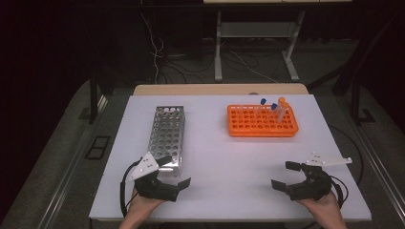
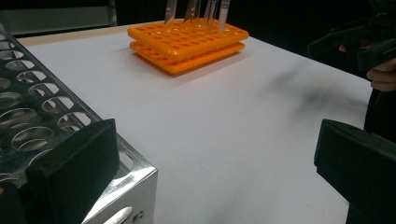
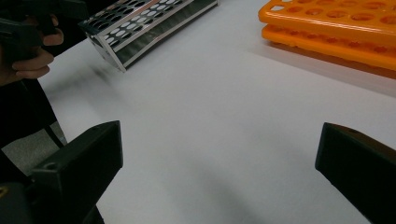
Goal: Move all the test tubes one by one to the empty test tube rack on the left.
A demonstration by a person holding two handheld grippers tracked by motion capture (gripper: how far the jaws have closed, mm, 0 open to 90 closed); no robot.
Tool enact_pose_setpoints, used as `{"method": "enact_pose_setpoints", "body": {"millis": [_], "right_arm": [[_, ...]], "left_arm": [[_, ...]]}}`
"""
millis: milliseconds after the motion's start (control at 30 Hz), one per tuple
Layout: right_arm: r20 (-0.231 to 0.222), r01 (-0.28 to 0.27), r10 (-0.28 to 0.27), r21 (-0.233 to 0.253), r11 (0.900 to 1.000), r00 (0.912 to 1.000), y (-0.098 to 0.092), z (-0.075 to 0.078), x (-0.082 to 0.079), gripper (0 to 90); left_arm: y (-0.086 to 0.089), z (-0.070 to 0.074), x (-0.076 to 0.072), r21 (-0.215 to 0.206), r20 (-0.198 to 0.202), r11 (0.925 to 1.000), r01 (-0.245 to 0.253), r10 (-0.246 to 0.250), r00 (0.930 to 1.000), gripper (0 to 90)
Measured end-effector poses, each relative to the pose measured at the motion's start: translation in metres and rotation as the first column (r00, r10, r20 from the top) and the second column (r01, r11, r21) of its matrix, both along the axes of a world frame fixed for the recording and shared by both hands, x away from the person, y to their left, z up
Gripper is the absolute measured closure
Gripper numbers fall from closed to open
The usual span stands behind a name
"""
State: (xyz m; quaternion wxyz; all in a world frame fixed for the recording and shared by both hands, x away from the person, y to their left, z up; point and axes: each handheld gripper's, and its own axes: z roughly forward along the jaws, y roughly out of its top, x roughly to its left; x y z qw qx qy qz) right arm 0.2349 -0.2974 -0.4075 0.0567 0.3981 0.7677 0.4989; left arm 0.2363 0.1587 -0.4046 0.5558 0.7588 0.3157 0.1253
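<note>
The high view looks forward and down over the tabletop (image 1: 239,152); both gripper views skim it low, sharing the orange rack (image 1: 261,121).

On the white table (image 1: 224,157): two racks, one metal rack (image 1: 167,135) left, one orange rack (image 1: 261,121) far right; three capped tubes (image 1: 279,110) stood in the latter; two grippers were present.

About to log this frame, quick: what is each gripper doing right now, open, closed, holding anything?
Left gripper: open, holding nothing, beside the near end of the metal rack.
Right gripper: open, holding nothing, above the white table.
</note>
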Motion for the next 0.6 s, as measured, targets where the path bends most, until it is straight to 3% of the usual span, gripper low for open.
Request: {"method": "enact_pose_setpoints", "body": {"millis": [600], "right_arm": [[-0.023,-0.002,0.002,-0.025,1.0,0.9997,0.0027,-0.0012,-0.0005,0.3]], "left_arm": [[0.0019,-0.0003,0.0022,-0.012,-0.015,0.9999,0.012,-0.012,0.9998,0.0]]}}
